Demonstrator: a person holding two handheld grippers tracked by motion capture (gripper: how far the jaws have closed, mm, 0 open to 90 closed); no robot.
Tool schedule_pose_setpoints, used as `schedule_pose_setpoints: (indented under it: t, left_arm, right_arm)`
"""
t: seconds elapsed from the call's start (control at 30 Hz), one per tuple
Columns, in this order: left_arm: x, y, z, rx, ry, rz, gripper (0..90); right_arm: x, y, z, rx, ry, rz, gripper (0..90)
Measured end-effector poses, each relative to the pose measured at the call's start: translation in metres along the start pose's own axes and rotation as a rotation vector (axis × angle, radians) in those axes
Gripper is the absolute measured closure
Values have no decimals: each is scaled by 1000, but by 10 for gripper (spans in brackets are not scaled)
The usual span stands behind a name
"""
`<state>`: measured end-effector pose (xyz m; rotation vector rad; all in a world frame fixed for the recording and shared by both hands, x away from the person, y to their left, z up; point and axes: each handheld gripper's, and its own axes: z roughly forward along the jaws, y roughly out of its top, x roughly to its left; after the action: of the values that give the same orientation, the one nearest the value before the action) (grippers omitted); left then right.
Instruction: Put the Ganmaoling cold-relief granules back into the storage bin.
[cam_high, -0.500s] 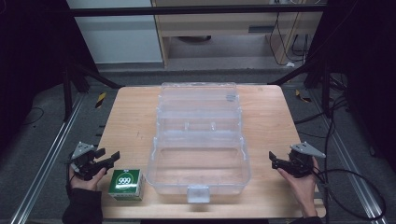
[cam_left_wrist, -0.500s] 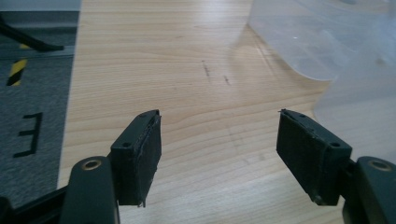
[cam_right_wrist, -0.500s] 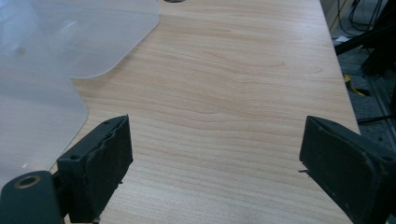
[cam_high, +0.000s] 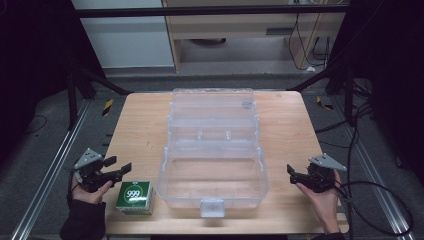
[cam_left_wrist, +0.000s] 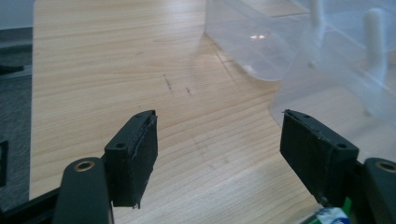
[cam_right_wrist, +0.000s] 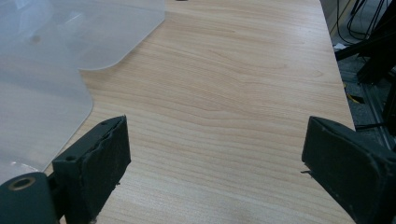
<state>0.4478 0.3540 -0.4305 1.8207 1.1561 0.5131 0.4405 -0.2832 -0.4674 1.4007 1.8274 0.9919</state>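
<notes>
Green box (cam_high: 134, 197) just beside our left claw (cam_high: 119, 172); both claws, right (cam_high: 291, 172) too, gape empty. Risk: jaw nudges box into clear bin (cam_high: 212, 175).

Green-and-white box (cam_high: 134, 197) printed 999, clear plastic case (cam_high: 214, 150), pale wood-grain table (cam_high: 140, 130), black fingers (cam_left_wrist: 133, 156)

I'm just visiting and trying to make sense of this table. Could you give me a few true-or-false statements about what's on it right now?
1. The clear plastic box lies open. True.
2. The green carton sits inside the box. False: it stands on the wooden table, beside the box's left wall.
3. The left gripper holds the carton. False: its fingers are apart, with nothing between them.
4. The right gripper is open, near the table's right edge. True.
</notes>
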Motion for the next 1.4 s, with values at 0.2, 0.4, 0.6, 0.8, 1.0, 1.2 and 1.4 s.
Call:
schedule_pose_setpoints:
  t: [0.2, 0.4, 0.6, 0.8, 1.0, 1.2, 1.4]
  left_arm:
    - [2, 3, -6, 33, -55, 53, 264]
    - [4, 13, -14, 52, -122, 111, 241]
    - [3, 26, -19, 104, -185, 181, 212]
    - [-2, 39, -24, 159, -228, 272, 207]
    - [-8, 47, -27, 219, -275, 357, 195]
    - [-17, 47, -26, 280, -321, 456, 172]
    - [-23, 43, -22, 348, -347, 541, 151]
  right_arm:
    - [0, -1, 0, -2, 3, -13, 74]
    - [-2, -3, -1, -12, -7, -19, 70]
    - [-2, -5, -2, -7, -7, -30, 64]
    - [-5, -7, -3, -11, -9, -29, 63]
    - [-6, -9, -2, 6, -10, -43, 58]
    - [-5, -10, -2, 4, -8, -48, 56]
    - [-5, -11, -1, 8, -5, -55, 53]
